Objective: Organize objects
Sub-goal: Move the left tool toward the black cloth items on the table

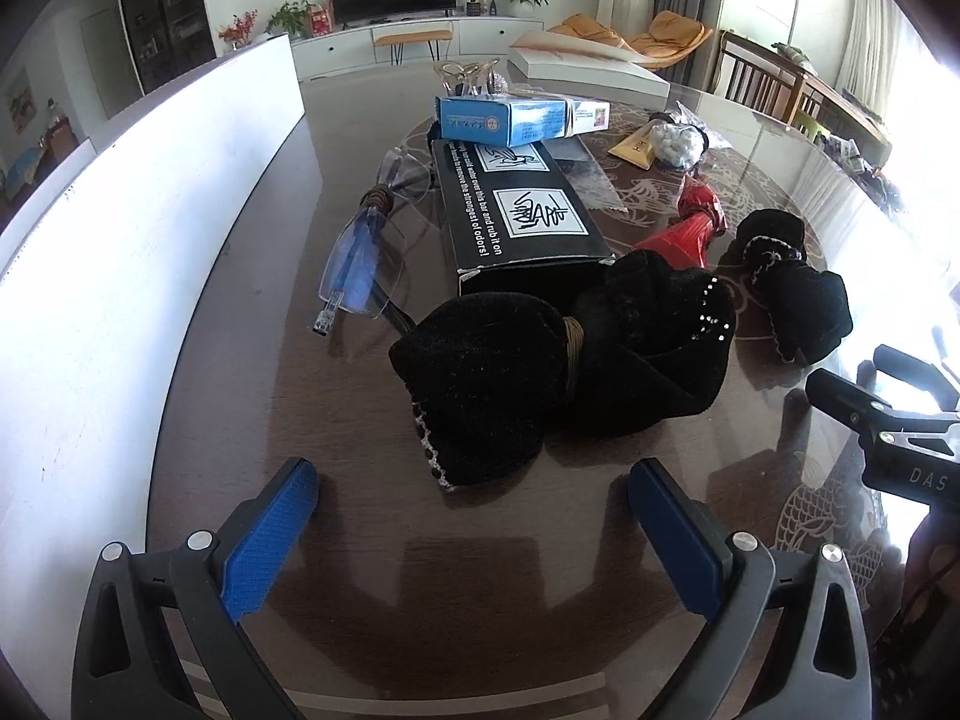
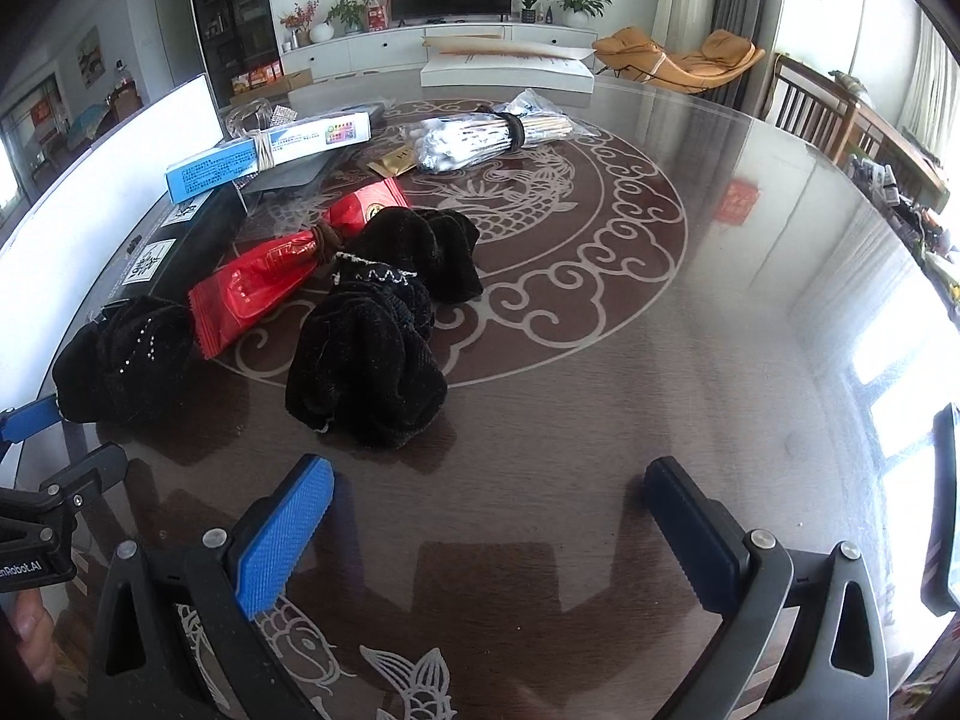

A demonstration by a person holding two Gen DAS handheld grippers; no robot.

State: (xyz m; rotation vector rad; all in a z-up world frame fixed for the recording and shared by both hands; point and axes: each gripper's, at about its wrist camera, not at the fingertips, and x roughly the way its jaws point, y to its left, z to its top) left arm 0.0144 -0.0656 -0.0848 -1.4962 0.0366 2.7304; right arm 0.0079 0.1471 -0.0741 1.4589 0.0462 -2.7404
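A black velvet cloth bundle tied with a band (image 1: 558, 360) lies on the table just ahead of my open, empty left gripper (image 1: 474, 504); it shows at the left in the right wrist view (image 2: 126, 354). A second black bundle (image 1: 792, 294) (image 2: 372, 354) lies ahead-left of my open, empty right gripper (image 2: 489, 510). A red packet tied with a band (image 2: 270, 282) (image 1: 690, 234), a long black box (image 1: 516, 210) (image 2: 180, 246), a blue-and-white box (image 1: 516, 117) (image 2: 264, 150) and clear blue-tinted glasses (image 1: 360, 258) lie around them.
A white box wall (image 1: 120, 240) runs along the left of the dark patterned glass table (image 2: 690, 360). A banded bundle of sticks in plastic (image 2: 480, 135), a gold sachet (image 2: 396, 159) and a flat white box (image 2: 504, 69) lie farther back. Chairs stand at right.
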